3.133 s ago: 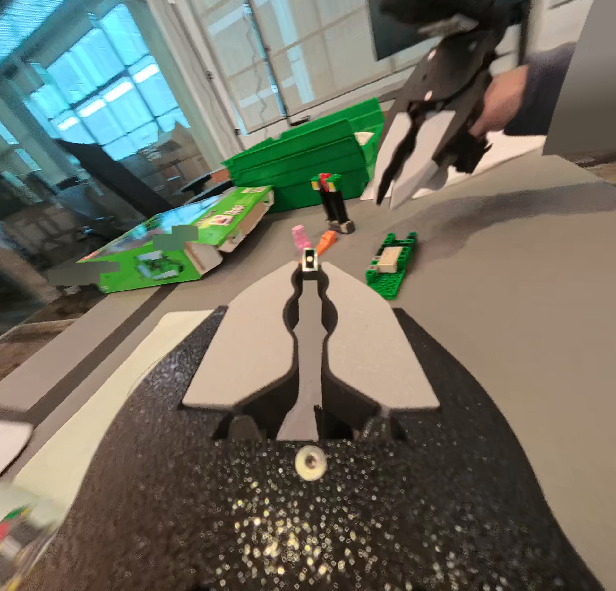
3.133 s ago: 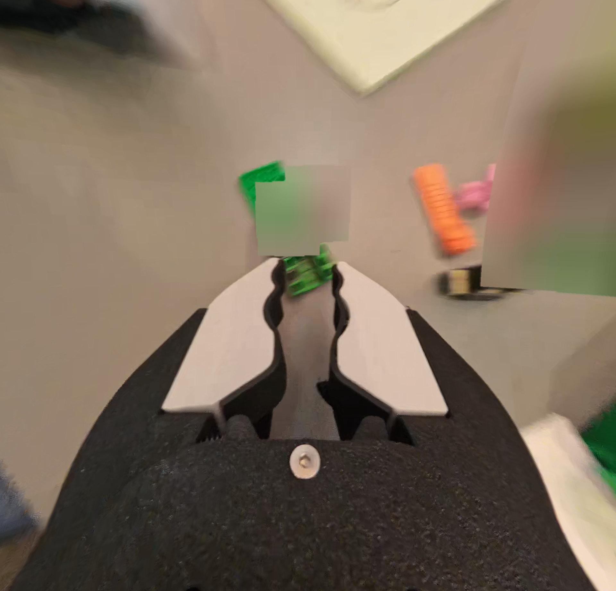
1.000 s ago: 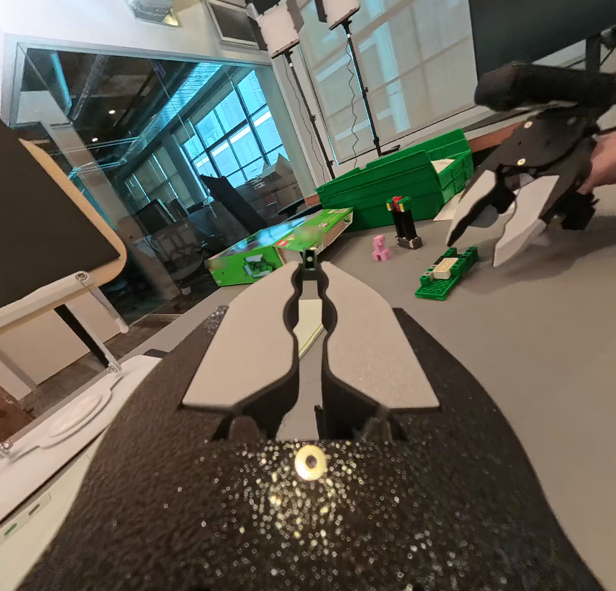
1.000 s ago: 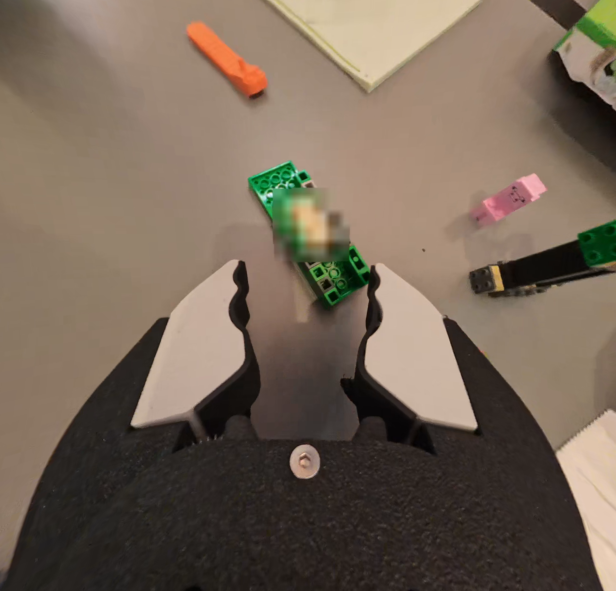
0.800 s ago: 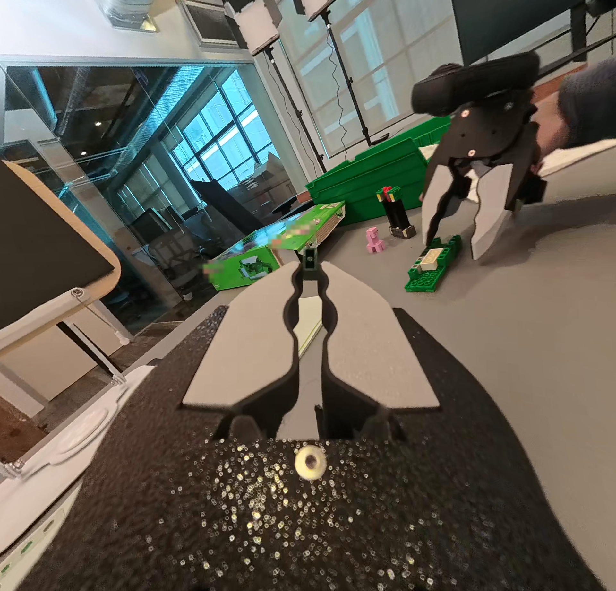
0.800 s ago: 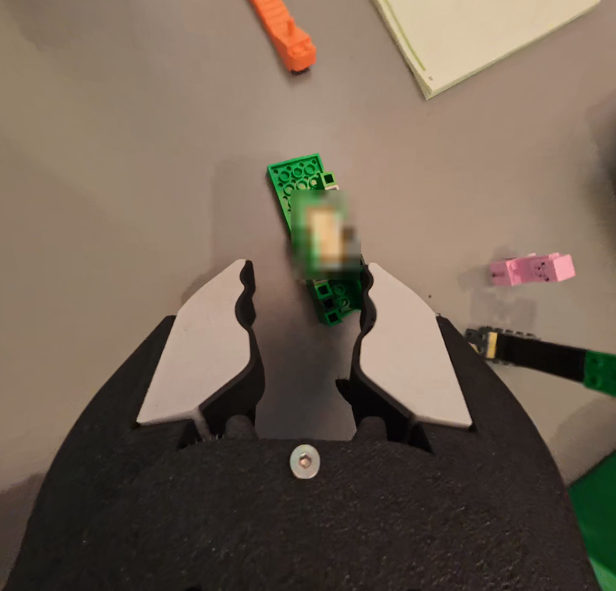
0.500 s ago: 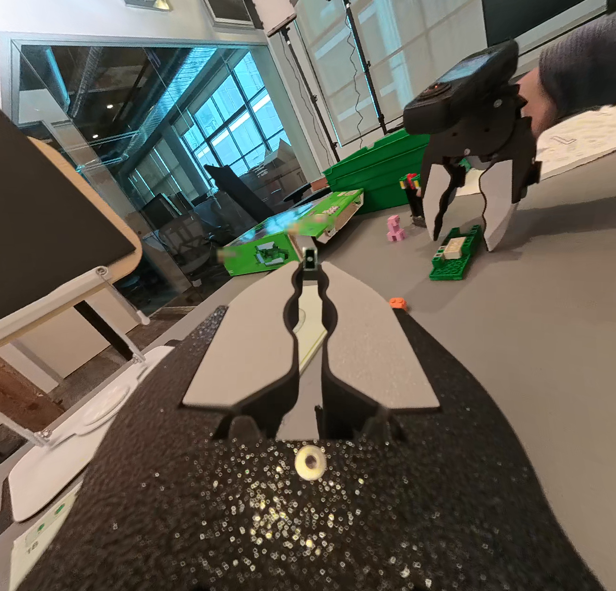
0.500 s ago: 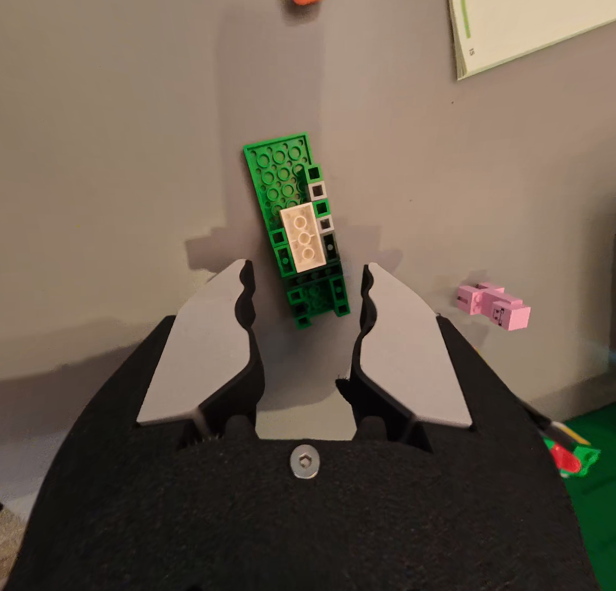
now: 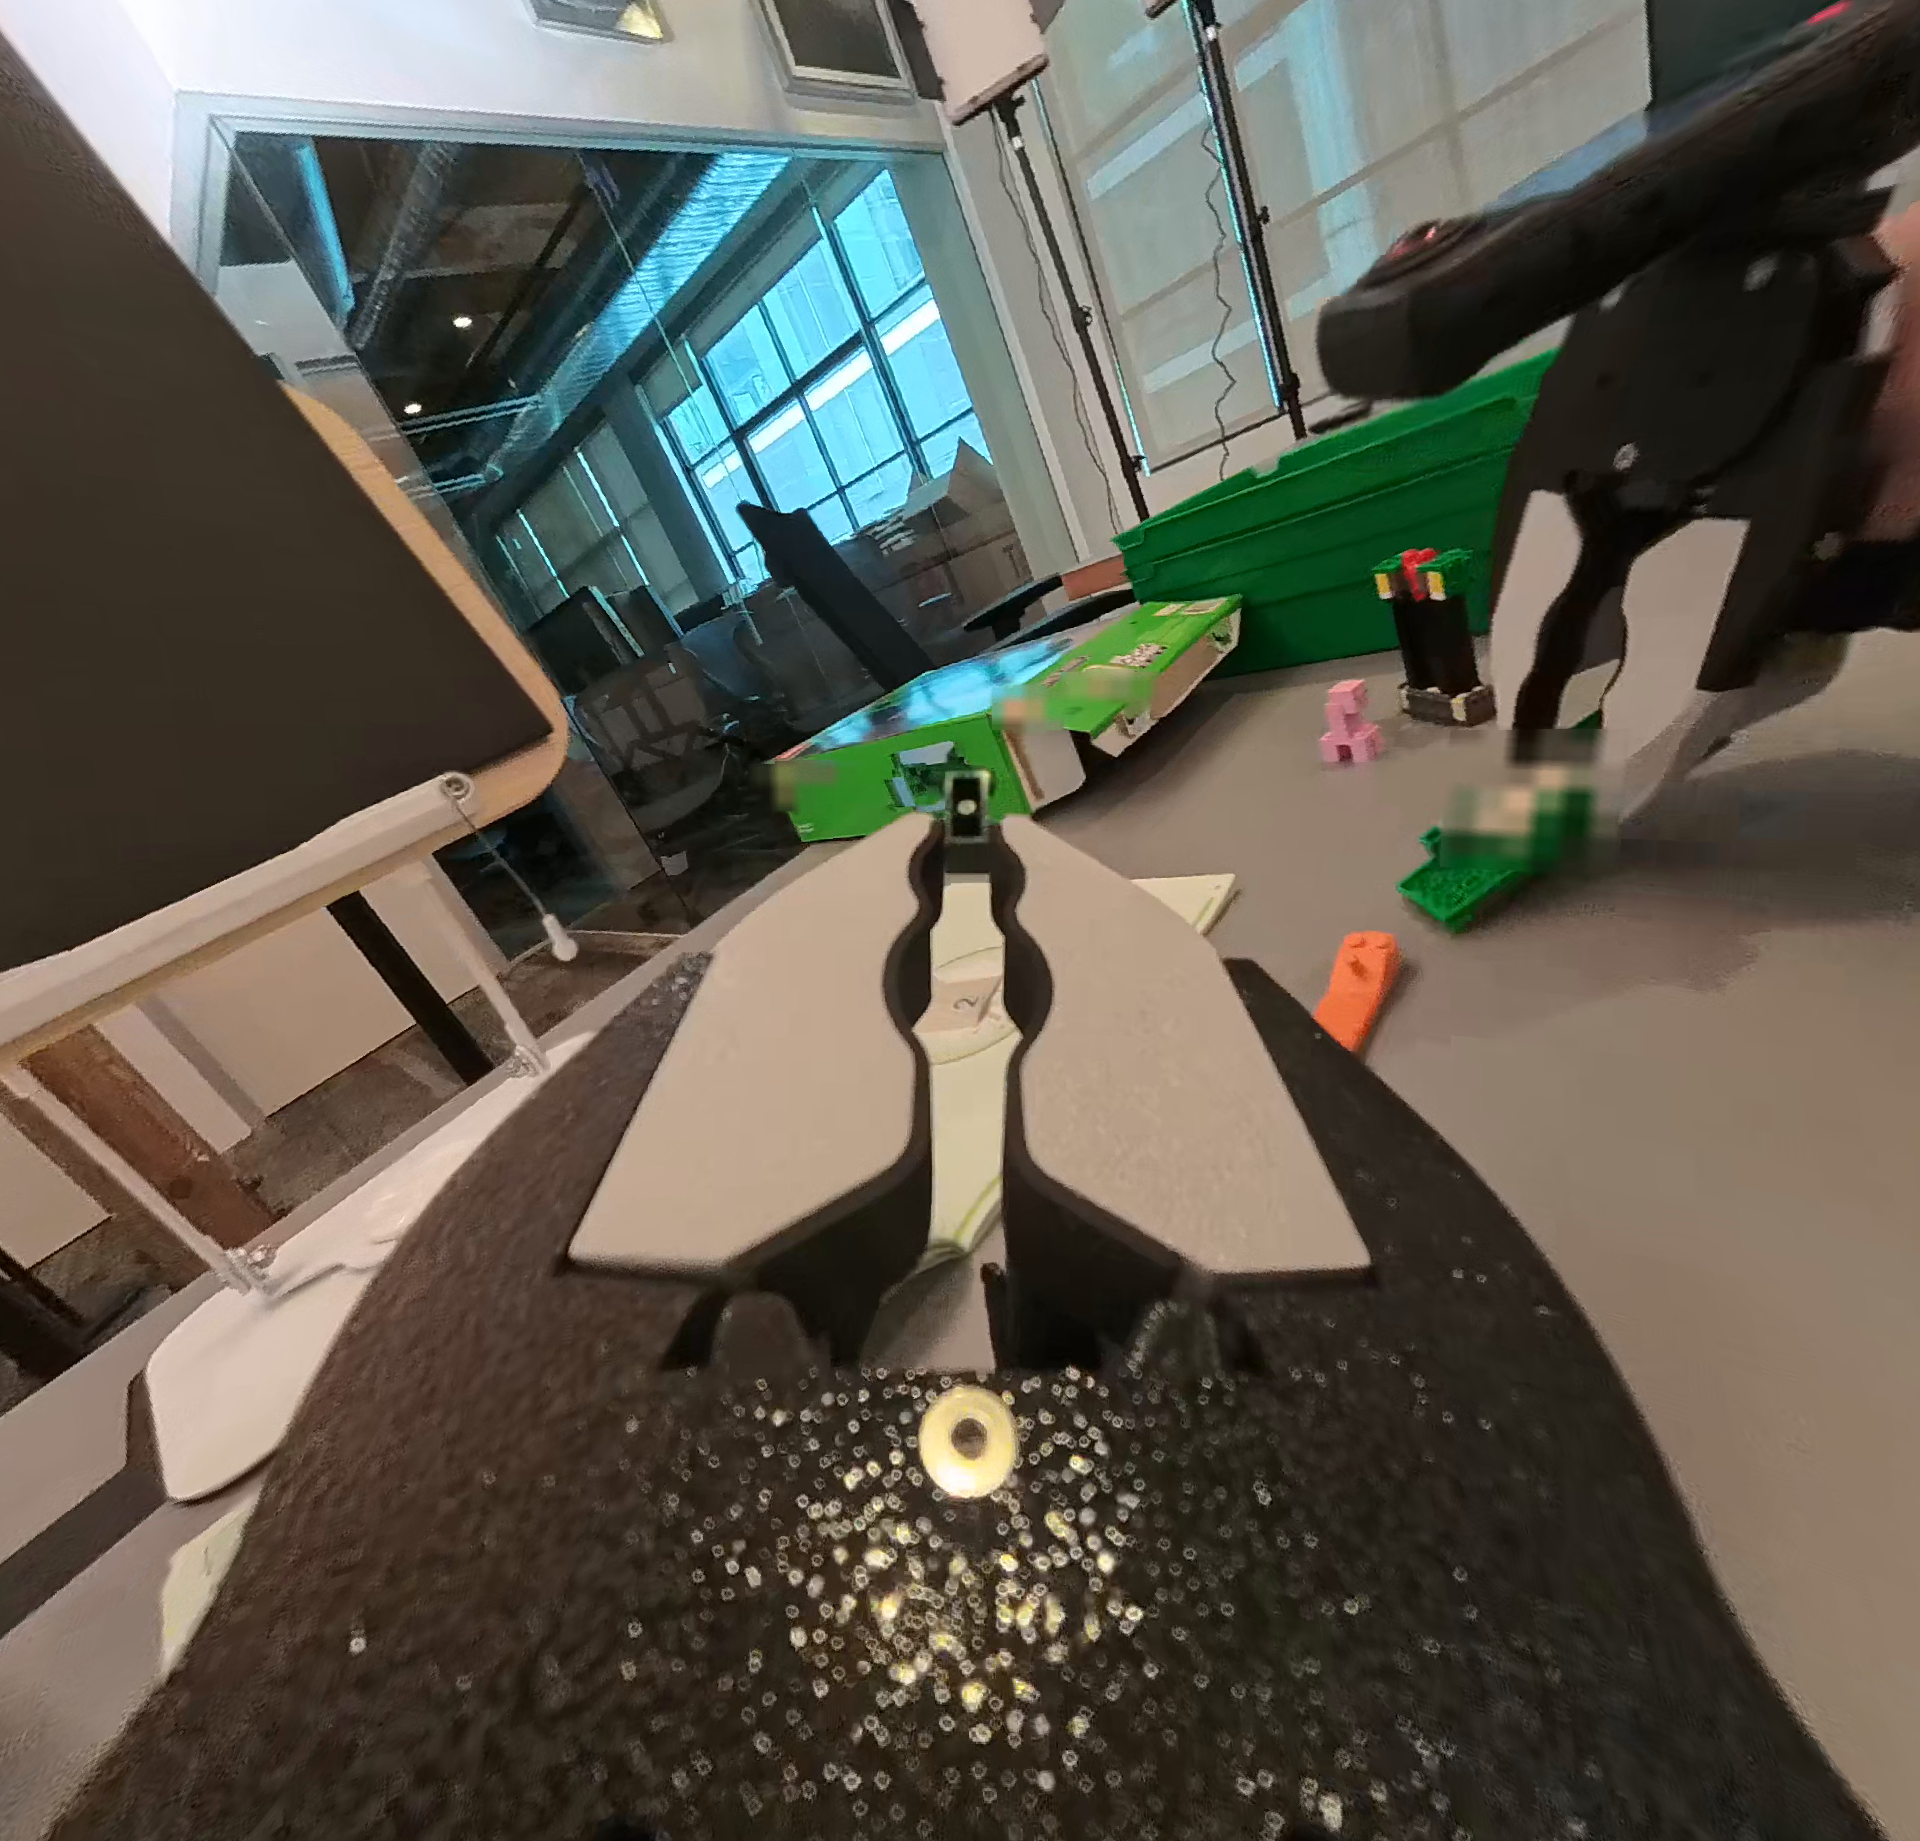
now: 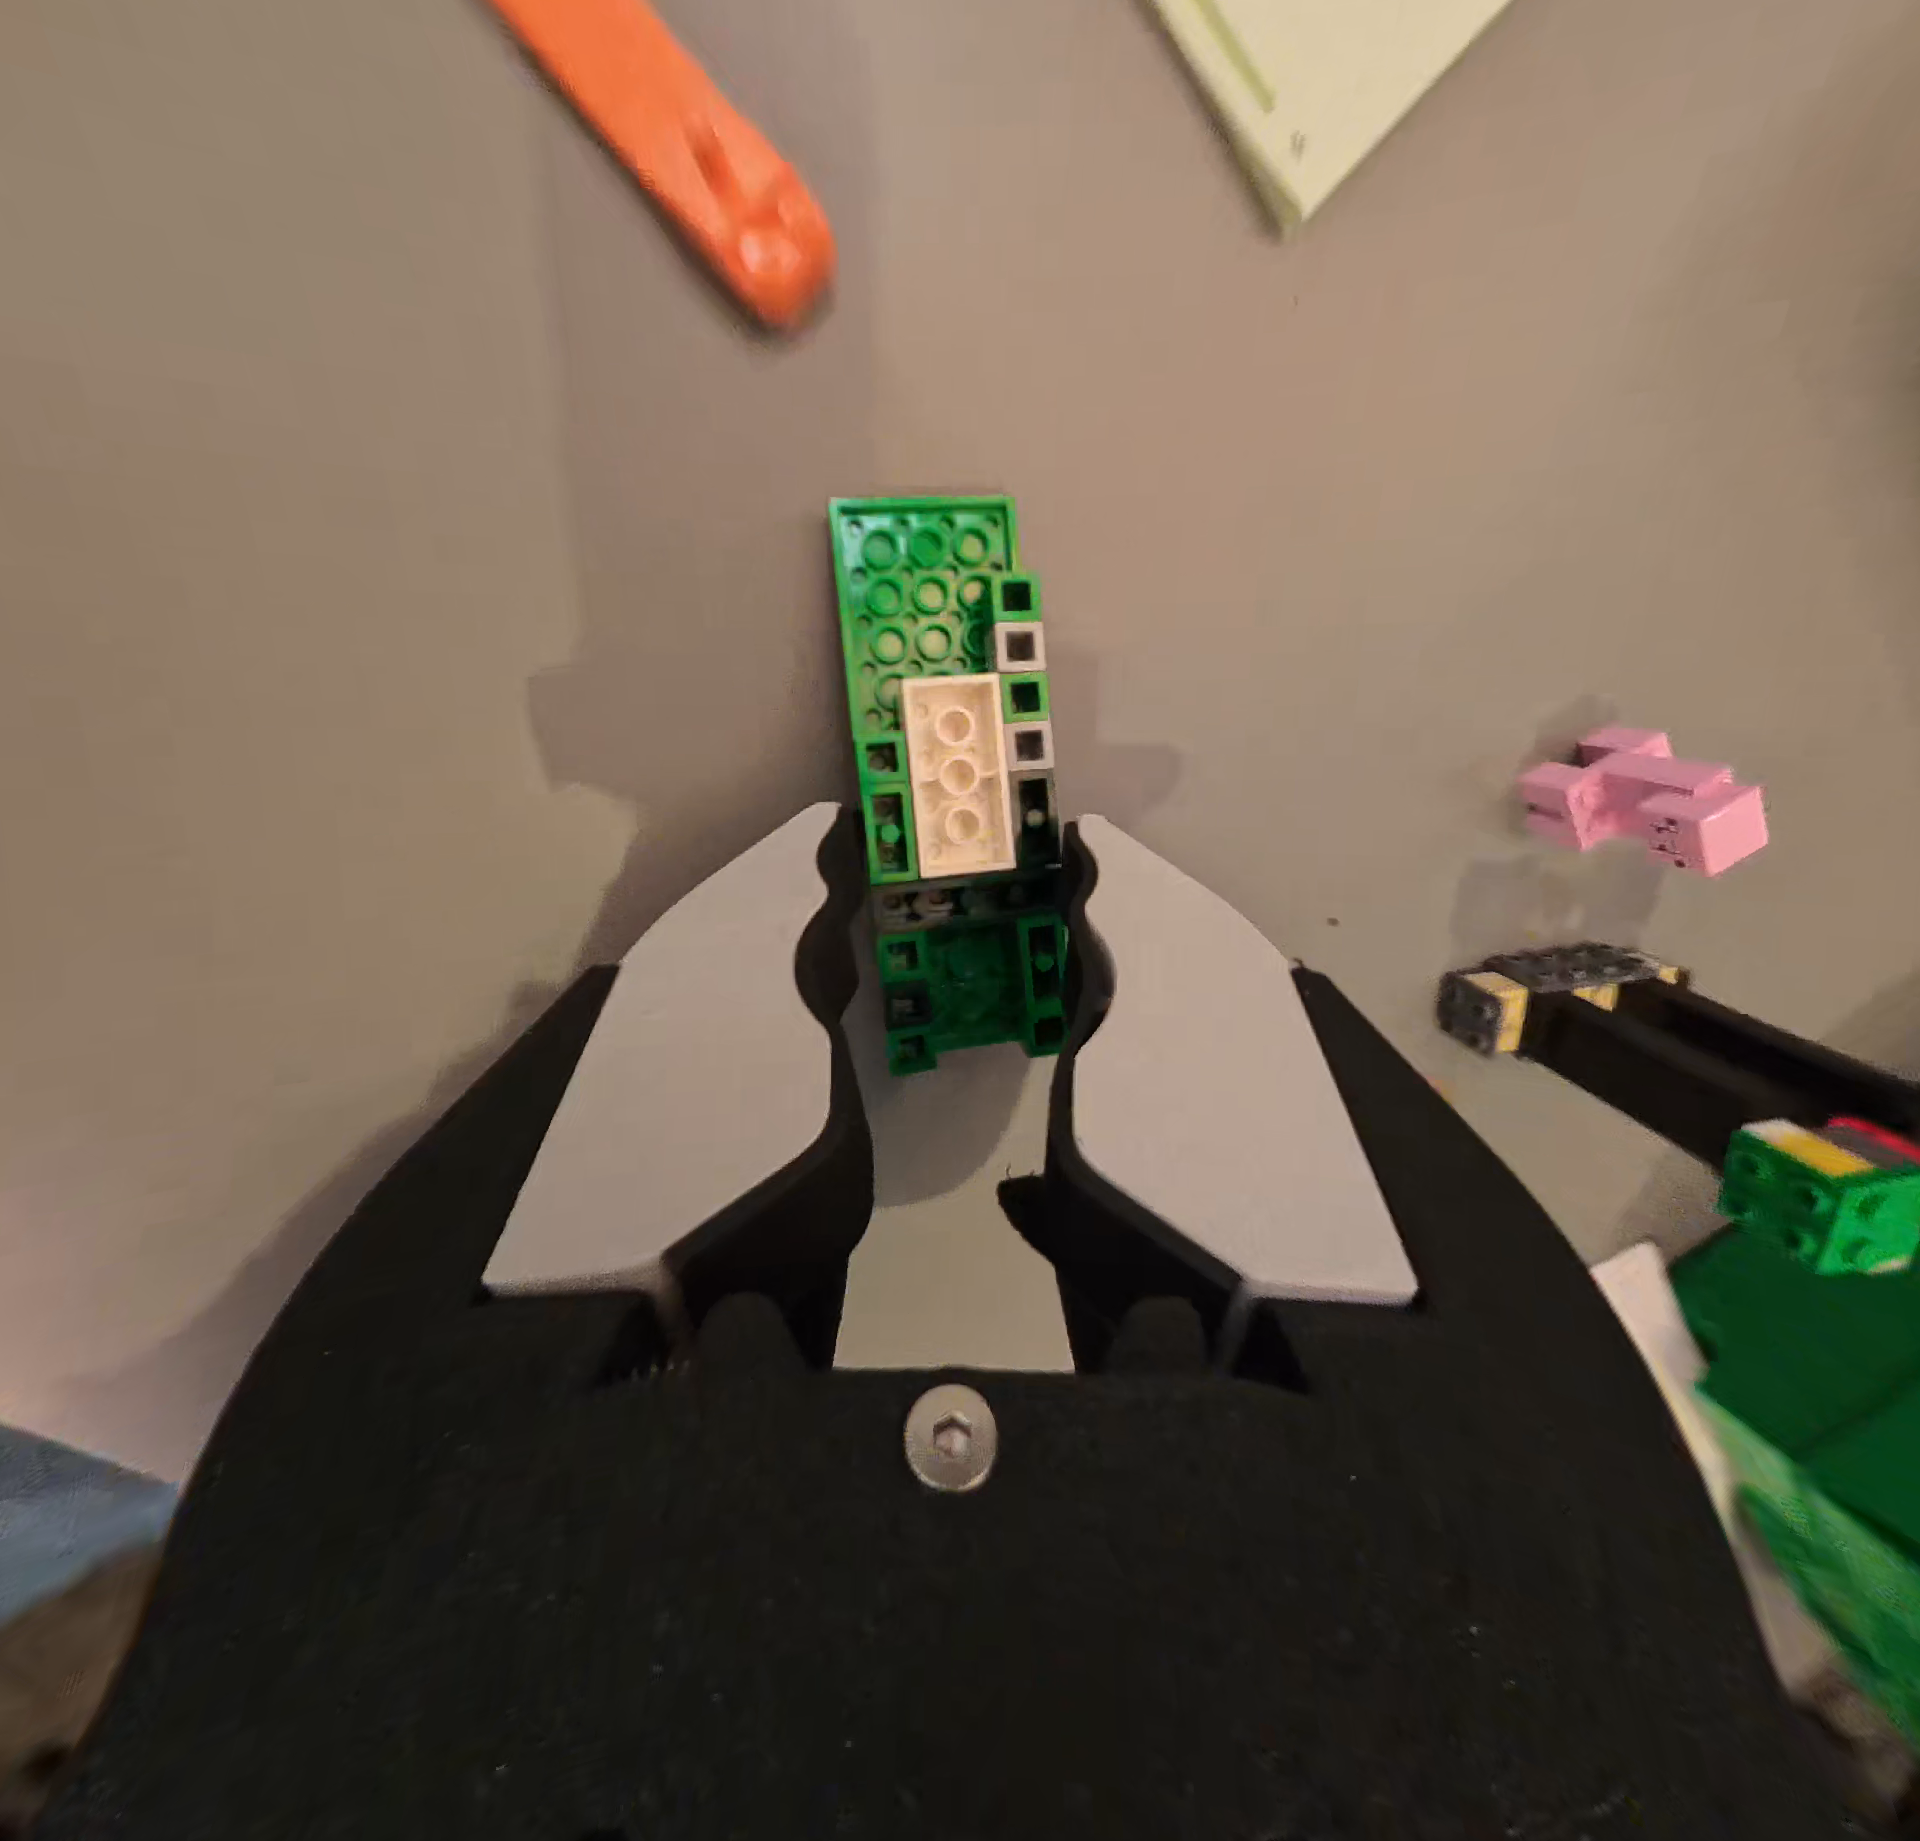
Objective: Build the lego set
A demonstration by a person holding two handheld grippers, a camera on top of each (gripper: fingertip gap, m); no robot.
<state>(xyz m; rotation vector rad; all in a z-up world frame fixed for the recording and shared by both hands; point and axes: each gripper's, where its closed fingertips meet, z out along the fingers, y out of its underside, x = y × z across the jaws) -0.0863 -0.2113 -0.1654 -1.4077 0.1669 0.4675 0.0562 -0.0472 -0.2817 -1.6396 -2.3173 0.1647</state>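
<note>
Right gripper [image 10: 961, 835] jaws clamped on sides of green lego plate [image 10: 940, 648], flat on grey table [image 10: 312, 648]. Left gripper [image 9: 968, 835] pinching small dark brick [image 9: 966, 804]. Nearby: orange tool [image 10: 644, 118], pink pig [image 10: 1631, 799], booklet [image 10: 1351, 35], black tower [image 10: 1662, 1048].

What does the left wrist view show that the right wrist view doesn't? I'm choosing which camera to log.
Only the left wrist view: the left gripper pinching a small black piece, and the green set box. Only the right wrist view: the white brick atop the green assembly, unblurred between the right gripper fingers. Both: orange tool, pink pig, booklet.
</note>
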